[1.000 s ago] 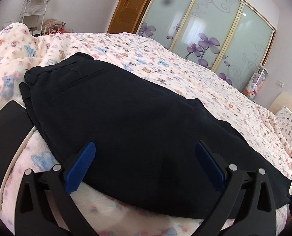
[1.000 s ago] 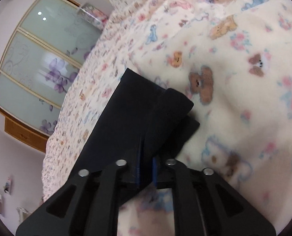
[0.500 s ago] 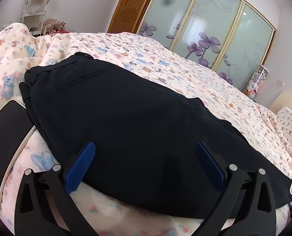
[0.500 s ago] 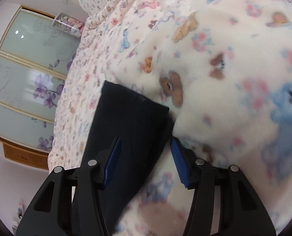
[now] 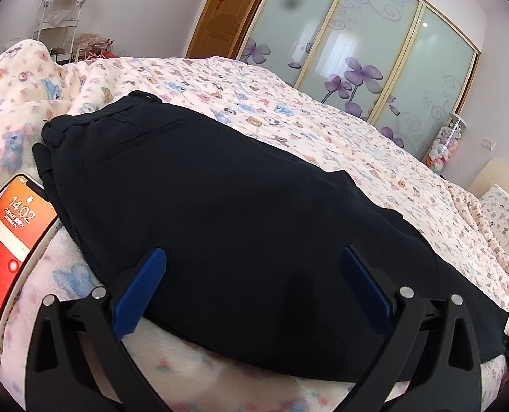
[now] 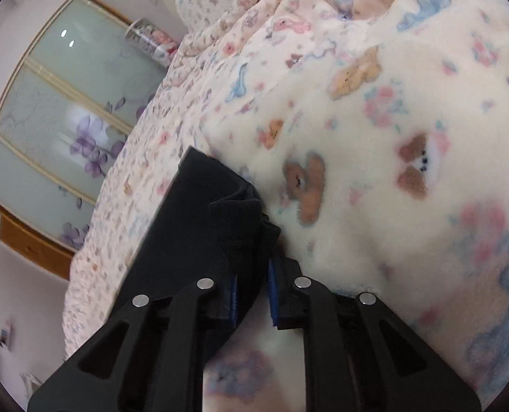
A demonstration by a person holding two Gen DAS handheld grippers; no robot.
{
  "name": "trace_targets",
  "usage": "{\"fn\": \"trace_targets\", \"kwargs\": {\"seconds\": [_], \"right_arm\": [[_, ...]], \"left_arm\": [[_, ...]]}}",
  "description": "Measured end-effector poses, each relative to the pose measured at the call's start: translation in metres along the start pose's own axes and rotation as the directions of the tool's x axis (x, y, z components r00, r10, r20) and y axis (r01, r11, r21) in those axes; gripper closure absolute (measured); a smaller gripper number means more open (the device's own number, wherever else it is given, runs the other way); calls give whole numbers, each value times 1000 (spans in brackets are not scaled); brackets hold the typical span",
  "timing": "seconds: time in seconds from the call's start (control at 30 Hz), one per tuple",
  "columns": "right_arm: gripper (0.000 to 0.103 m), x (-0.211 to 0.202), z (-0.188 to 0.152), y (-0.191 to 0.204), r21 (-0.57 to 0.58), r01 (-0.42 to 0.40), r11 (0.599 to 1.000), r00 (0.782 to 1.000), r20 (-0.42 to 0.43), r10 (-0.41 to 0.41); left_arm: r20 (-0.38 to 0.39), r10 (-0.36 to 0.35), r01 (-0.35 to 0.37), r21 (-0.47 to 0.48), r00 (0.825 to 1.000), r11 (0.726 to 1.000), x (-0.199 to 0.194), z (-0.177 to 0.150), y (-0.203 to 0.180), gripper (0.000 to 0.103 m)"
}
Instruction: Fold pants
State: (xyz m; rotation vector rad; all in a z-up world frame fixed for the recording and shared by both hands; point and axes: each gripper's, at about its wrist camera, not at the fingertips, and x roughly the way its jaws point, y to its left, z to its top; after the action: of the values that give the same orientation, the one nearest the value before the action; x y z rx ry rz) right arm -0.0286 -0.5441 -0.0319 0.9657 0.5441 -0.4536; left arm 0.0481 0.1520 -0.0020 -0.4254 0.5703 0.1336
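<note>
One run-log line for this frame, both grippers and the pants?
left gripper: open over pants, no grip | right gripper: just closing, shut on pant-leg end | bed blanket: pants lie flat

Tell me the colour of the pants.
Black, or very dark navy; the pants show best in the left wrist view.

Both tools match — the matte black plastic left gripper (image 5: 252, 288) and the matte black plastic right gripper (image 6: 252, 290) have cut-out arms, round silver screws and ribbed blue pads (image 5: 139, 293) — nothing else.
</note>
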Motion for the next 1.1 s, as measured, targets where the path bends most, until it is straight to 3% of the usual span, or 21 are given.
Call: {"fn": "trace_targets", "kwargs": {"seconds": [0.13, 0.27, 0.33, 0.37, 0.4, 0.5, 0.53, 0.57, 0.6, 0.7, 0.87, 0.97, 1.1], "right_arm": [[76, -19, 2, 14, -56, 68, 996, 998, -4, -68], [72, -61, -2, 33, -131, 126, 983, 979, 179, -102], [55, -76, -5, 55, -215, 116, 970, 966, 252, -60], [37, -75, -6, 72, -271, 93, 958, 965, 260, -21], [34, -77, -12, 89, -336, 63, 940, 967, 253, 26], [34, -70, -41, 153, -570, -64, 819, 974, 143, 176], [34, -61, -57, 183, -648, -141, 748, 971, 55, 231], [34, -53, -67, 202, -680, -181, 710, 968, 4, 251], [34, -44, -79, 220, -709, -225, 668, 962, -55, 266], [34, -5, -126, 276, -752, -395, 528, 917, -285, 279], [34, 49, -186, 338, -741, -532, 410, 846, -488, 216], [34, 76, -219, 363, -757, -547, 357, 834, -530, 152], [35, 92, -238, 377, -760, -580, 292, 809, -580, 97]], "left_arm": [[-1, 8, -8, 7, 1000, 1000, 0, 0, -1, 2], [-3, 27, -27, 22, 1000, 999, 1, 1, -3, 2], [-2, 28, -28, 23, 1000, 999, 1, 2, -3, 2], [0, 26, -26, 23, 1000, 999, 1, 1, -3, 2], [1, 24, -24, 22, 1000, 999, 0, 1, -3, 2], [4, 31, -31, 25, 1000, 999, 0, 0, -4, 2], [4, 32, -32, 26, 999, 999, 1, 0, -5, 2], [6, 32, -32, 26, 999, 999, 0, 0, -5, 2], [8, 29, -30, 24, 1000, 999, 0, 0, -4, 2], [14, 23, -23, 20, 1000, 1000, 0, -1, -3, 2], [15, 19, -19, 18, 1000, 1000, 1, -1, -3, 2], [21, 5, -6, 9, 1000, 1000, 0, -1, -1, 2], [25, -6, 6, -1, 1000, 1000, 0, -1, 0, 2]]}}
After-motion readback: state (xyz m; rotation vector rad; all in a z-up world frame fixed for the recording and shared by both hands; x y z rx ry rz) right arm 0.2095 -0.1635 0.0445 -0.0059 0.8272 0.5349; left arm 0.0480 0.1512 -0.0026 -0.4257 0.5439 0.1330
